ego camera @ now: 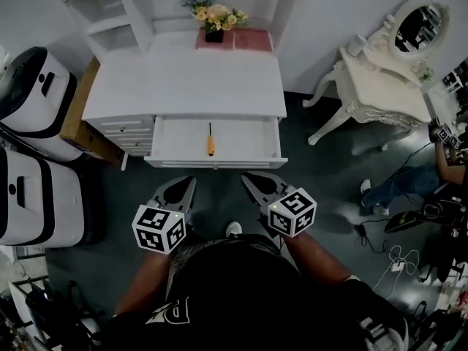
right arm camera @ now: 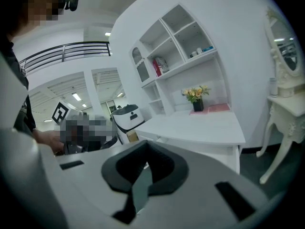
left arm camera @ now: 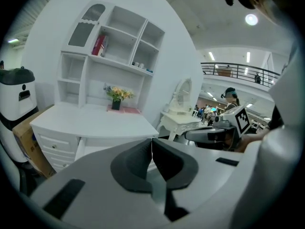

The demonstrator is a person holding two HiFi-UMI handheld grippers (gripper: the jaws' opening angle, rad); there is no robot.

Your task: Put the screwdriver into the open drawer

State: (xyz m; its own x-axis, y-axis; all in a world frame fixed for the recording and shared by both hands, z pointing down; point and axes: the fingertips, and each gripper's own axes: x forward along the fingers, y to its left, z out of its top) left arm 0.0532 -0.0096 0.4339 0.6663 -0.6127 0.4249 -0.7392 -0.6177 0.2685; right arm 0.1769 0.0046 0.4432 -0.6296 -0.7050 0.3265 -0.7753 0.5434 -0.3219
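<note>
A screwdriver (ego camera: 210, 143) with an orange handle and dark shaft lies inside the open drawer (ego camera: 175, 159) of the white desk (ego camera: 183, 82), near the drawer's middle. My left gripper (ego camera: 190, 182) hangs in front of the drawer, just below its front edge, jaws shut and empty. My right gripper (ego camera: 246, 178) is level with it to the right, also shut with nothing held. In the left gripper view the jaw tips (left arm camera: 152, 140) meet, with the desk (left arm camera: 90, 120) beyond. In the right gripper view the jaw tips (right arm camera: 147, 143) are together too.
A pot of flowers (ego camera: 215, 19) on a pink mat stands at the desk's back. White machines (ego camera: 33, 134) and a cardboard box (ego camera: 82, 123) flank the left. An ornate dressing table (ego camera: 380, 86) with a mirror stands right. A seated person (ego camera: 409, 178) and cables (ego camera: 387, 251) occupy the floor at right.
</note>
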